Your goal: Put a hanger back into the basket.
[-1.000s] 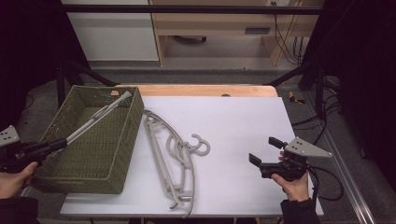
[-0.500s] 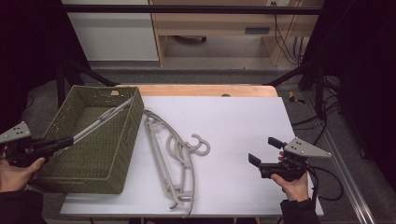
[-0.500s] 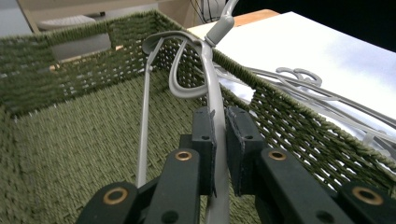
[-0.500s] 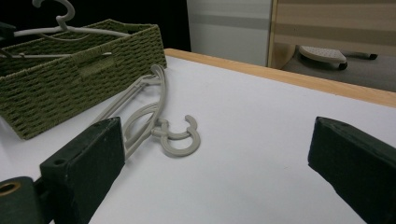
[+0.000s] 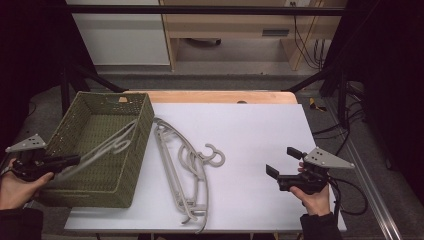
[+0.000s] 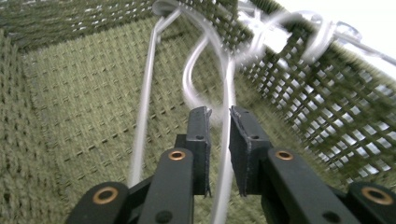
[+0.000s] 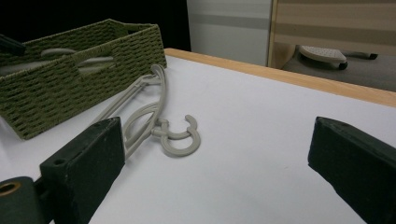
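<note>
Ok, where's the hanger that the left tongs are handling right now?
In the high view the pale grey plastic hanger lies inside the green woven basket at the table's left, its near end between the left tongs, whose jaws have just been opening.

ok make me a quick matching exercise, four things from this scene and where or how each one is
Things:
1. hanger at the left gripper
2. loose hangers
3. basket
4. right gripper

States:
a. jaws wide open, nothing between them
b. lying on the white table top
c. green, woven, at the table's left
d. inside the basket, between narrow jaws that have just been opening

Pairs: 1-d, 2-b, 3-c, 4-a
</note>
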{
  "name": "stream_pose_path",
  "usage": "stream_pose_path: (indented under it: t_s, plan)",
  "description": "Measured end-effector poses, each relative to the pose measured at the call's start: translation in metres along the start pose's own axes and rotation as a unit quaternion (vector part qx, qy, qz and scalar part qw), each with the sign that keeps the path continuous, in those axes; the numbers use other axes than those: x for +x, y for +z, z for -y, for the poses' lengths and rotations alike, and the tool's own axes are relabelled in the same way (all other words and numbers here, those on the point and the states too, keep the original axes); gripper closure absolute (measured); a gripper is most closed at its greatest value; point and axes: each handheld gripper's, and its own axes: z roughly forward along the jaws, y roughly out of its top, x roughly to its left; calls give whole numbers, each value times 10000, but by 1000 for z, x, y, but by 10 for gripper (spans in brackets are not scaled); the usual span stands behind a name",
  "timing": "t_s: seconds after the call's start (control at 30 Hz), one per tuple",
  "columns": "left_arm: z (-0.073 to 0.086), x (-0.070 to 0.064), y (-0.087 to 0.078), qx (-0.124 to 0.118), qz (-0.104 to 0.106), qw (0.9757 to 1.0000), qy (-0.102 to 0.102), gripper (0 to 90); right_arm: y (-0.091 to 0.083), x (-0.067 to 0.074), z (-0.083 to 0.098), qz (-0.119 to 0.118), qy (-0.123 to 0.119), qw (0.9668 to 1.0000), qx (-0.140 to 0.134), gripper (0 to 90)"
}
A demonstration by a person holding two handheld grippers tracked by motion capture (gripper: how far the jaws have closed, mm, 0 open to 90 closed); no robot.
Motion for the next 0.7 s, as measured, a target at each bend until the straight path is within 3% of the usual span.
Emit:
stream_pose_path:
  t_s: [0.17,0.27,0.53,0.7]
  plan:
    - [-8,-14,-7,-291,-130,9995,59,686,0,0,0,6,14,10000,-10,41]
    - [-15,-26,-9,-509,-182,9983,198,608,0,0,0,6,2,10000,11,42]
    - [-33,-66,-8,-1227,-259,9911,455,414,-1,0,0,20,18,10000,-11,42]
    - [-39,-91,-2,-1488,-241,9870,563,320,1,1,0,42,41,10000,13,42]
